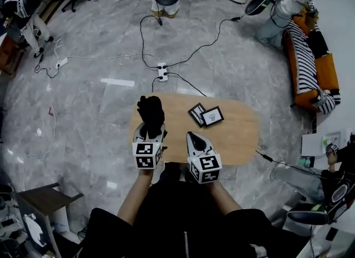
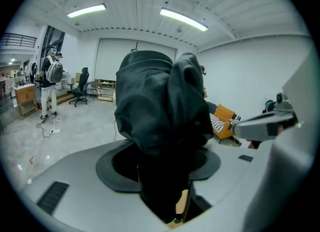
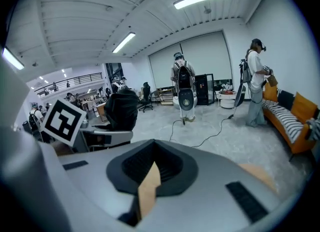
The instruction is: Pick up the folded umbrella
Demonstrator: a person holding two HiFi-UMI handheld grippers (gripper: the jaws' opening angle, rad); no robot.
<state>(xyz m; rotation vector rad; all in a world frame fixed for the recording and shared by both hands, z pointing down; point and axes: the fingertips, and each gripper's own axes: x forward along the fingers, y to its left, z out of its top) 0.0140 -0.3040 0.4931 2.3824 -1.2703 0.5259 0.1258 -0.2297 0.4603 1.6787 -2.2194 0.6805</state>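
step: lift of the folded umbrella (image 1: 151, 111), judged nearly done
left tool (image 1: 149, 131): jaws partly apart, clamped on the lower part of the black bundle; fabric bulges above the pads
umbrella position: looks clear of the tabletop (image 1: 236, 129), over its 9 o'clock end, pointing to 12 o'clock from the left tool
right tool (image 1: 193, 137): jaws together, nothing between them; at 3 o'clock of the left tool, apart from the umbrella
technique: even clamp pressure, as soft folds may slip; raise straight, no roll
hazard: two dark cards (image 1: 206, 115) at 1 o'clock of the right tool; stay off them
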